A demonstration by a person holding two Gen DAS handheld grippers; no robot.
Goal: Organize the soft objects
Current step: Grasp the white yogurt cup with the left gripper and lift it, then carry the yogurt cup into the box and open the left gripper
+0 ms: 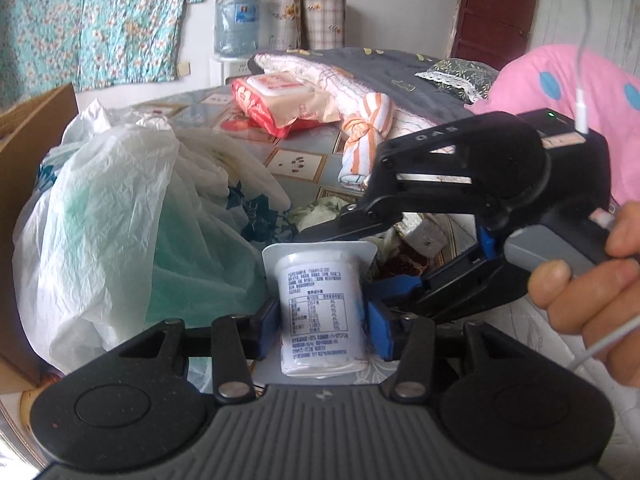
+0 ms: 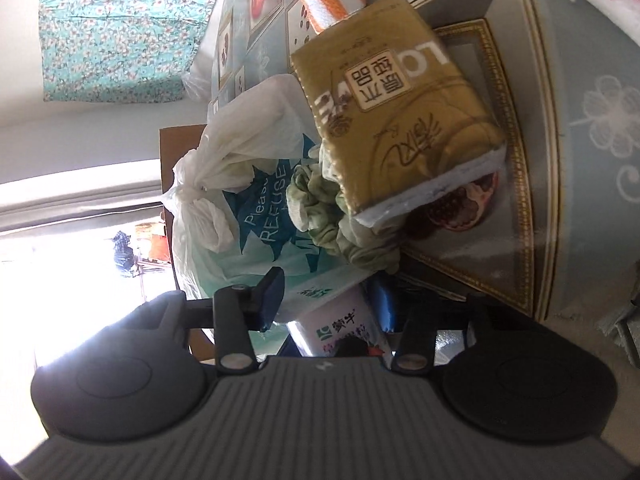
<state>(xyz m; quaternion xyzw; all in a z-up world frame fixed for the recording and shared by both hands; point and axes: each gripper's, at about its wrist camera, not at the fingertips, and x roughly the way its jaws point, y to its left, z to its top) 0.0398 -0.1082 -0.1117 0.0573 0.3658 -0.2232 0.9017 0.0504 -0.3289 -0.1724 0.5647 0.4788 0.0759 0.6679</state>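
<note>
A white yogurt cup (image 1: 320,304) with printed text lies along my left gripper (image 1: 324,320), whose blue pads press its sides; the gripper is shut on it. From the right, my right gripper (image 1: 344,260) reaches in, one finger above the cup's lidded far end and one beside it. In the right wrist view the cup (image 2: 344,332) sits between the fingers of the right gripper (image 2: 328,304). The right pad is at the cup, and a gap shows at the left pad. Soft items lie nearby: a striped rolled towel (image 1: 364,136), a green cloth (image 2: 332,216) and a gold tissue pack (image 2: 400,120).
A tied white plastic bag (image 1: 112,220) fills the left, against a cardboard box (image 1: 24,160). A red wipes pack (image 1: 276,100) and folded bedding lie farther back on the patterned cover. A pink pillow (image 1: 560,92) is at the right. A hand (image 1: 592,288) holds the right gripper.
</note>
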